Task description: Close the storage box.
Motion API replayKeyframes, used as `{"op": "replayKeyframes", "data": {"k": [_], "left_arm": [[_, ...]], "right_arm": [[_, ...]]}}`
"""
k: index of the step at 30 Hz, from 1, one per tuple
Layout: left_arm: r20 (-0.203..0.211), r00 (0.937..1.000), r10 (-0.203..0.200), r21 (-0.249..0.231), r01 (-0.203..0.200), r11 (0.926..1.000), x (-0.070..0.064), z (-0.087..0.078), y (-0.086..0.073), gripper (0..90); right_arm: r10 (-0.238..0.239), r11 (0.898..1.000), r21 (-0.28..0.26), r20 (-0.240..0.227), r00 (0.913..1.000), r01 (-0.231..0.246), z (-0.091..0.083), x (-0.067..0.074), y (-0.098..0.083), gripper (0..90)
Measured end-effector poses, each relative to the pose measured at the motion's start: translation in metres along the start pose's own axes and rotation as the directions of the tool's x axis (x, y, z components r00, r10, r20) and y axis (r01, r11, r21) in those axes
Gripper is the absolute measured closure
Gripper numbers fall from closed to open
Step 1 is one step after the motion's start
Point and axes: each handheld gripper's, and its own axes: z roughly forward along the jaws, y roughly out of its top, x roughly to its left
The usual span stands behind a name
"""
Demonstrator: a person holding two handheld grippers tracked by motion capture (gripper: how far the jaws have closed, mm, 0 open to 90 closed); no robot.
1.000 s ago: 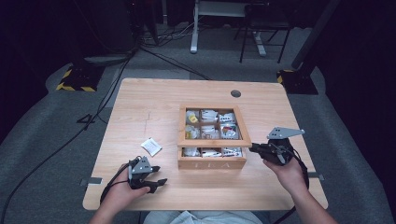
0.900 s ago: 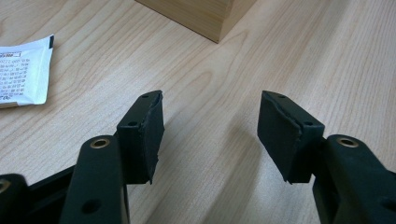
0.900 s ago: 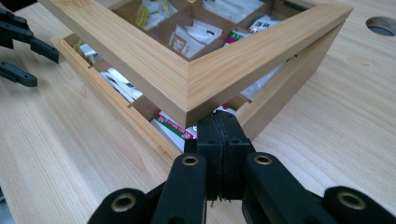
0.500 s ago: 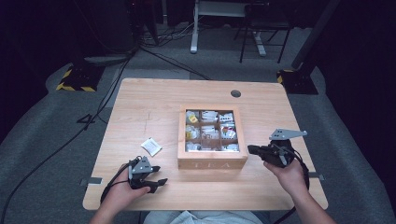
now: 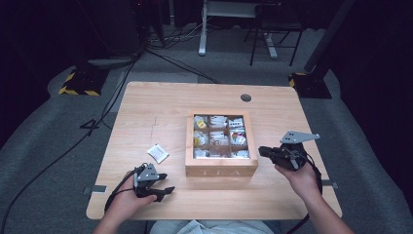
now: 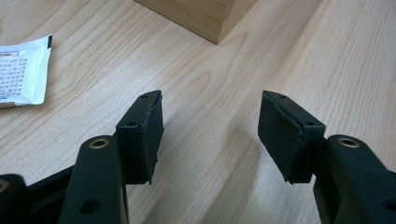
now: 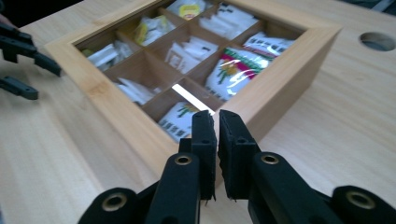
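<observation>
landmark: wooden tea box [image 5: 221, 168], glass lid down, sits right of the table's middle; all places below are relative to it
left gripper [image 5: 163, 191]: off the box's front-left corner, low over the table, jaws spread wide, nothing between them; in the left gripper view the box corner [image 6: 205, 18] lies ahead of the pads
sachet [image 5: 158, 153]: lone white tea packet flat on the table, just left of the box, apart from it, beyond the left gripper; seen also at [image 6: 21, 74]
box contents: nine compartments, packets in each under the glass
right gripper [image 5: 261, 150]: at the box's right side near its front corner; jaws nearly clenched with a thin gap, have just been easing apart, nothing between them; in the right gripper view [image 7: 216, 122] the tips sit at the box's frame edge
risk 1: sachet lies flat and thin, so pads may skid over it or shove it away if the left gripper comes in too level
risk 2: right gripper's tips close to the frame; a nudge could shift the box or lift the lid unevenly
surface: pale wood-grain table [image 5: 160, 105], round cable hole [image 5: 246, 97] behind the box
room: dark, grey carpet, cables on the floor left of the table, a desk frame and chair legs behind
</observation>
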Motion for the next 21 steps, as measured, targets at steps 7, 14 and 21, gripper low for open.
{"op": "replayKeyframes", "data": {"k": [7, 14, 21], "left_arm": [[-0.028, 0.9996, -0.008, 0.0, 0.008, 1.0, 0.002, -0.002, -0.002, 41.3], [-0.07, 0.9974, -0.016, 0.003, 0.016, 0.9999, 0.004, -0.009, -0.008, 41.1], [-0.092, 0.9952, -0.032, -0.001, 0.032, 0.9995, 0.008, -0.014, -0.012, 40.7]], "right_arm": [[0.02, 1.0, -0.02, 0.036, 0.9991, -0.019, -0.01, -0.026, -0.005, 71.5], [0.035, 0.999, -0.035, 0.038, 0.9987, -0.034, -0.008, -0.045, -0.014, 40.1], [0.016, 0.997, 0.067, 0.106, 0.9942, -0.023, -0.005, -0.059, -0.024, 29.7]]}}
